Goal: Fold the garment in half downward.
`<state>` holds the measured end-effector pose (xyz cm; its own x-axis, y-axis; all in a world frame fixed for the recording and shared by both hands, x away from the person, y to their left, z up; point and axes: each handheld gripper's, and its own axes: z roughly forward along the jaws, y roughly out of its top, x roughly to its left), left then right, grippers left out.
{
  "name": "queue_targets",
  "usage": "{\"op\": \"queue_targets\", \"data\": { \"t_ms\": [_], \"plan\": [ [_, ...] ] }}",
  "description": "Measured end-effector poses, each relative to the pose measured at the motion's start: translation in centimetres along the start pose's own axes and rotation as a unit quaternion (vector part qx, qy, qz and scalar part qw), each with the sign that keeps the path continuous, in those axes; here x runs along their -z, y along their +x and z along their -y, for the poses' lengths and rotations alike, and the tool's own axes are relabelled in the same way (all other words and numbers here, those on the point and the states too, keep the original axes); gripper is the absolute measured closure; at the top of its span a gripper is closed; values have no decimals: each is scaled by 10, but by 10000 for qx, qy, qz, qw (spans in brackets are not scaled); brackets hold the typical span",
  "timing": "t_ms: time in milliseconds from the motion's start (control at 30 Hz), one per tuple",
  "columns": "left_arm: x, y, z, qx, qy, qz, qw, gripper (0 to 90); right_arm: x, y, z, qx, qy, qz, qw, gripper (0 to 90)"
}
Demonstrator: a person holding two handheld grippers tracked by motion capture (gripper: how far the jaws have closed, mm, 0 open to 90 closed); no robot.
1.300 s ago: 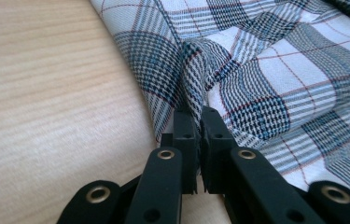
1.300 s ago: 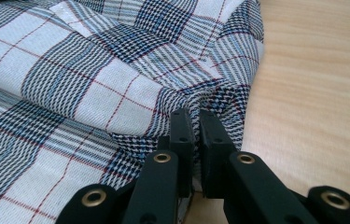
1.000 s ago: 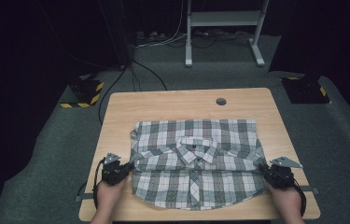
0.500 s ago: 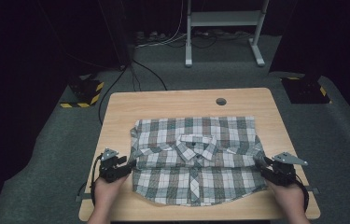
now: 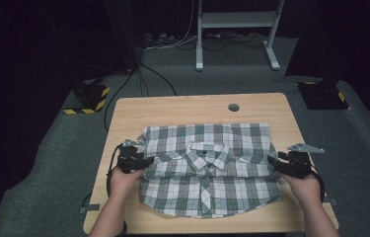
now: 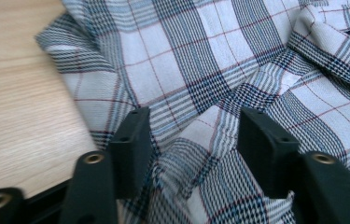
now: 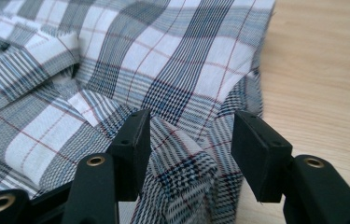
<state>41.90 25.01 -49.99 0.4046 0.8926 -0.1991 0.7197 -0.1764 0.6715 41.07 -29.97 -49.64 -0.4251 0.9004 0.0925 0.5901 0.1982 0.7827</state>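
Note:
A plaid button-up shirt [image 5: 207, 168] lies front up on the wooden table [image 5: 172, 108], collar in the middle, sleeves tucked under. My left gripper [image 5: 143, 161] is at the shirt's left edge and my right gripper [image 5: 273, 162] at its right edge. In the left gripper view the jaws of the left gripper [image 6: 193, 135] stand apart over a raised fold of shirt [image 6: 186, 60], not pressing it; they have just been opening. The right gripper [image 7: 191, 135] likewise straddles a loose ridge of shirt [image 7: 163, 56], and its jaws have just been opening too.
A round cable hole [image 5: 233, 107] sits near the table's far edge. Bare wood [image 6: 18, 107] lies beside the shirt's left edge and bare wood [image 7: 322, 79] beside its right. On the floor behind are a stand's white legs [image 5: 200, 59], cables and yellow-black striped blocks [image 5: 91, 96].
Both grippers went from shut on the shirt's side edges to open, letting the cloth go. Both hands rose and moved a little away from the person.

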Motion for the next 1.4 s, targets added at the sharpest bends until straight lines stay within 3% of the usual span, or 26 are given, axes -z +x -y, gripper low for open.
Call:
{"op": "queue_targets", "data": {
  "t_ms": [133,267,367,467,600,700,933,1000,1133,1233,1400],
  "plan": [
    [-2,-3,3,46,39,181,9998,661,-9,4,2,82,187,-116,9997,577],
    [-1,-3,13,46,72,313,9995,869,-5,12,10,226,186,-161,9994,853],
    [3,-3,19,52,-18,413,9991,885,2,17,16,332,38,-180,9993,872],
    [17,-6,21,72,-395,429,9983,885,12,23,19,380,-182,-135,9990,872],
    [42,-11,33,36,-932,546,9941,882,32,30,26,398,-517,-209,9977,870],
    [54,-12,56,54,-1114,603,9919,880,43,34,38,419,-641,-254,9967,868],
    [51,-7,99,184,-876,558,9944,864,50,39,76,348,-451,-288,9980,856],
    [51,-7,104,165,-824,513,9951,775,49,38,84,301,-341,-320,9985,827],
    [54,-16,93,18,-850,378,9957,566,51,37,83,244,-372,-423,9981,697],
    [52,-31,74,-277,-881,325,9952,513,52,42,68,322,-461,-466,9973,624],
    [29,-44,54,-382,-521,256,9976,463,39,54,46,517,-347,-461,9970,557]
  ]
}}
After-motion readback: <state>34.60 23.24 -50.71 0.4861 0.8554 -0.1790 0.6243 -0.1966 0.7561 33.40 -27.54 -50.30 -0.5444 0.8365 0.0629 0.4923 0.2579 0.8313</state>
